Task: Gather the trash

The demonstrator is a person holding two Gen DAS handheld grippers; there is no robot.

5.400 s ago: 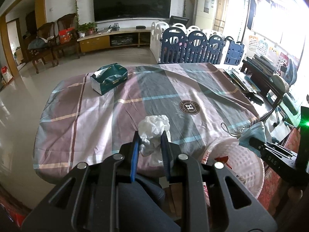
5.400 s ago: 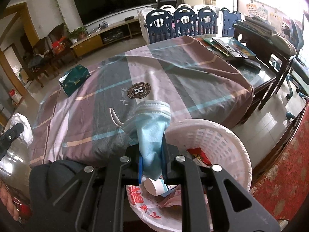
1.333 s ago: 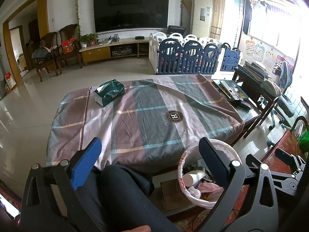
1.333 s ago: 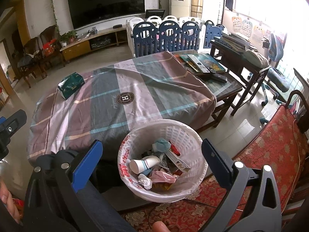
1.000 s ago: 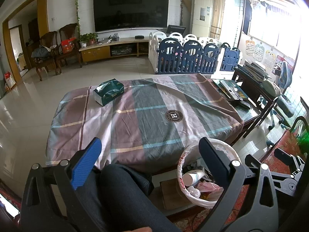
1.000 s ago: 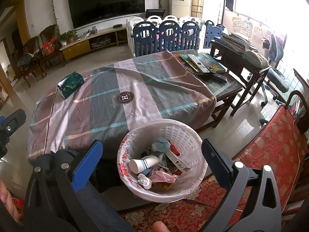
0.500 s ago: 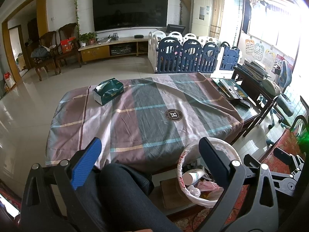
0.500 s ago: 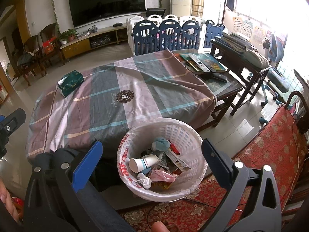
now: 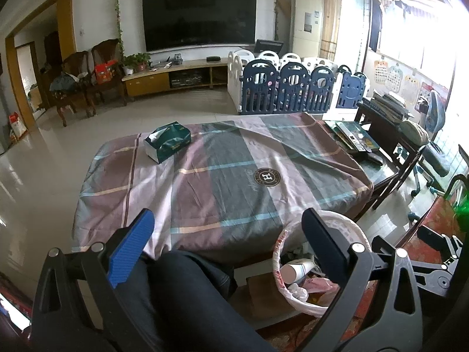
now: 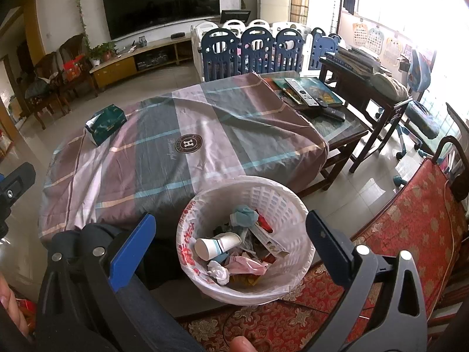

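A white plastic waste basket [image 10: 275, 193] stands on the floor at the near edge of the cloth-covered table [image 10: 187, 143]. Inside lie a paper cup [image 10: 215, 245], a crumpled white tissue [image 10: 218, 271], a balled blue mask [image 10: 243, 215] and several wrappers. My right gripper [image 10: 230, 245] hangs wide open above the basket, holding nothing. In the left wrist view the same basket [image 9: 293, 228] sits low right, partly behind my fingers. My left gripper [image 9: 227, 234] is also wide open and empty, above the person's knee and the table's near edge.
A green tissue box [image 9: 168, 140] lies on the table's far left corner. Remotes and books [image 10: 307, 94] rest on the uncovered glass end at the right. A red patterned seat [image 10: 410, 228] lies right of the basket. The person's dark-trousered leg [image 9: 187, 299] fills the foreground.
Since 5.4 s ago both grippers have let go of the tissue and the mask, which now lie in the basket. Over the last second, nothing has visibly moved.
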